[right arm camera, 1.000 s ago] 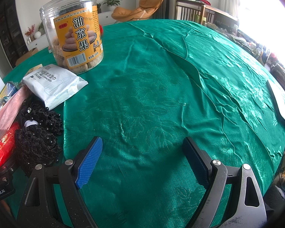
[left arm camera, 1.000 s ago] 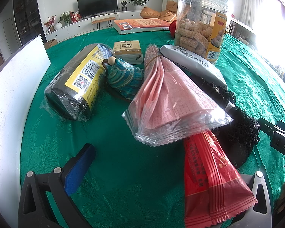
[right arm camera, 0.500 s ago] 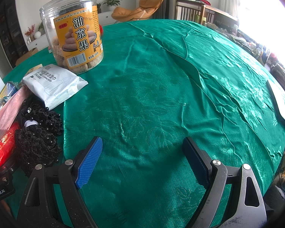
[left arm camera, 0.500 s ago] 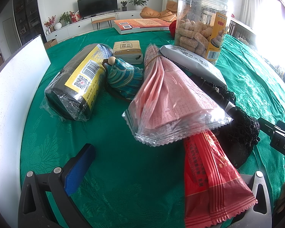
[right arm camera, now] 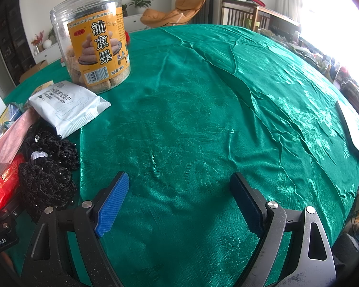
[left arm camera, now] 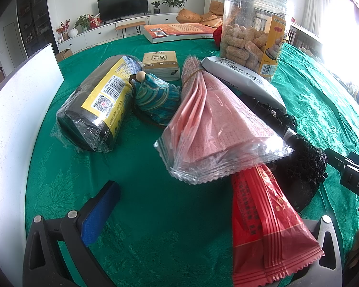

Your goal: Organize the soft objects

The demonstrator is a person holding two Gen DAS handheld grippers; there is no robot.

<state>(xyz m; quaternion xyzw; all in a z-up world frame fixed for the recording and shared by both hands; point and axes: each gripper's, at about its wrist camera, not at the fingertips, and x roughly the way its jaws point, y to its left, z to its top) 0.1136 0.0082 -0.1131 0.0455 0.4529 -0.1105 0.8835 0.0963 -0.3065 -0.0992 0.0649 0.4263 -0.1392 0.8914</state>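
Packets in a bundle (left arm camera: 217,129), pink over red, lie on the green cloth (left arm camera: 155,215) with their long axis running away from the left gripper (left arm camera: 203,215), whose spread jaws hold nothing. The right gripper (right arm camera: 179,198), equally released, sits over bare cloth, farther off.

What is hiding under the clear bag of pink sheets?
Under the clear bag of pink sheets poke out a red foil packet and a black lacy net. Their covered parts, and anything else underneath, cannot be seen.
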